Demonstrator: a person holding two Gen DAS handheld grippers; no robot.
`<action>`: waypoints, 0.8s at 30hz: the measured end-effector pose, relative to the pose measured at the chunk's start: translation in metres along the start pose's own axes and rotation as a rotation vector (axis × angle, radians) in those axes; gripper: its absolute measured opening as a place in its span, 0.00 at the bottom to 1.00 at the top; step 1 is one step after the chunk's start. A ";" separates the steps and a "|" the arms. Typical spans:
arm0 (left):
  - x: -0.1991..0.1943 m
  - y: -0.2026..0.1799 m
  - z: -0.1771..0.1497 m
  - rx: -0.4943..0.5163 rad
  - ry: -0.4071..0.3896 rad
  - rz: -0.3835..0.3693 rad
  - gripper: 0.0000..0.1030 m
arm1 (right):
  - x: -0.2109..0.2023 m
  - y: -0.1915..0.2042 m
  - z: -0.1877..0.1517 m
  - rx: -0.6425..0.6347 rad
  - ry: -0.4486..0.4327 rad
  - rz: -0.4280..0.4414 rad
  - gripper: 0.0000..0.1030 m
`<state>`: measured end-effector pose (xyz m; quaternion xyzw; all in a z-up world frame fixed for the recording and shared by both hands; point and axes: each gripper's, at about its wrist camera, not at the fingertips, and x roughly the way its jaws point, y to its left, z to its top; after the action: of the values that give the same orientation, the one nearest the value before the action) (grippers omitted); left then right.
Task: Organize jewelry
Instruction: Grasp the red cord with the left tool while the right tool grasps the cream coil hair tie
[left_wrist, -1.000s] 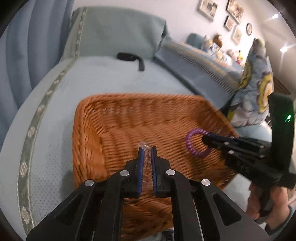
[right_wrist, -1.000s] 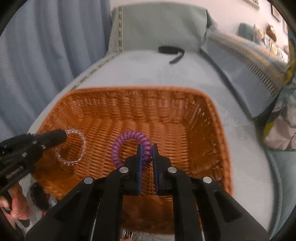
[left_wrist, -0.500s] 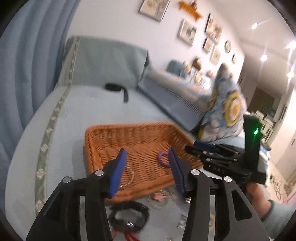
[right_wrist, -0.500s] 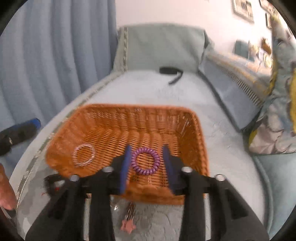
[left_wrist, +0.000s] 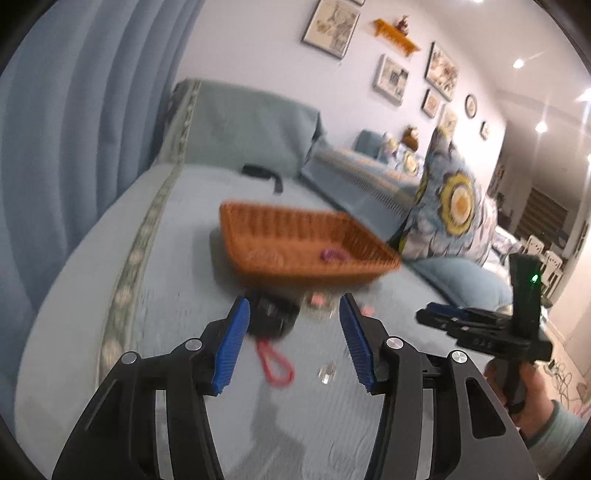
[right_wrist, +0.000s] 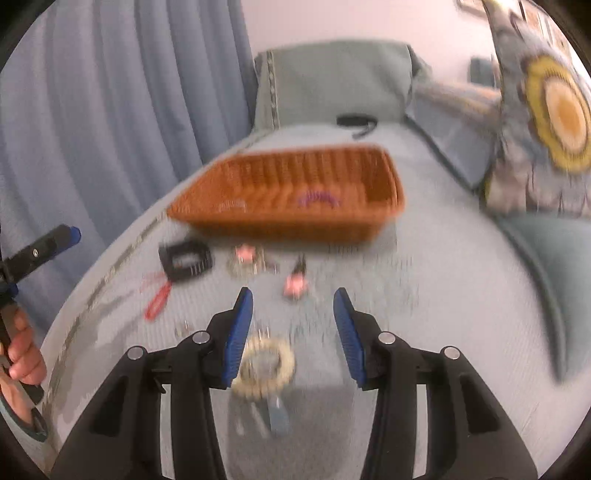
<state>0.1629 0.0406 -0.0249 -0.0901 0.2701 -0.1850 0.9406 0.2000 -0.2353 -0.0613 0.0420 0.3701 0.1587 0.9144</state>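
Hovering: both grippers hang over the bedspread (right_wrist: 461, 314), short of the basket (right_wrist: 295, 221), nothing between their pads.
Left gripper (left_wrist: 293, 343): jaws apart and opening; empty.
Right gripper (right_wrist: 293, 328): jaws apart, empty; also visible at the right edge of the left view, a hand (left_wrist: 517, 387) on its grip.
Basket contents: purple coil (right_wrist: 319, 197) right of centre, clear bangle (right_wrist: 232, 205) left of it. Both lie loose on the wicker floor.
Still out: black bracelet (right_wrist: 186, 260), red loop (right_wrist: 157, 302), two pink star charms (right_wrist: 295, 284), a pale beaded ring (right_wrist: 266, 363) just under the right gripper, a small clear piece (left_wrist: 327, 371) near the left. All lie on the cloth in front of the basket, near one another but mostly apart.
Handling, beaded ring: likely light and limp, beads on elastic or cord. Best pinched across one side of the band so it dangles; a grip across the whole ring would probably slip.
Handling, black bracelet: looks stiffer, holds its own shape. Take one wall between the pads.
Handling, charms and clear piece: small, flat, hard to get under on soft cloth. Pads may drag fabric along.
Risk: blur hides fine detail; clasps and chains cannot be made out.
Progress: two pieces in, several left.
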 end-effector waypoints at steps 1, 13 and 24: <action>0.004 0.002 -0.008 -0.003 0.021 0.008 0.48 | 0.003 -0.001 -0.005 0.007 0.012 0.009 0.41; 0.057 0.015 -0.040 -0.005 0.206 0.061 0.48 | 0.025 -0.008 -0.029 0.052 0.058 0.022 0.23; 0.098 0.000 -0.041 0.093 0.315 0.237 0.09 | 0.027 -0.002 -0.028 0.021 0.061 0.013 0.22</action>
<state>0.2181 -0.0015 -0.1054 0.0160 0.4139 -0.0970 0.9050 0.1992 -0.2293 -0.1000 0.0493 0.3990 0.1618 0.9012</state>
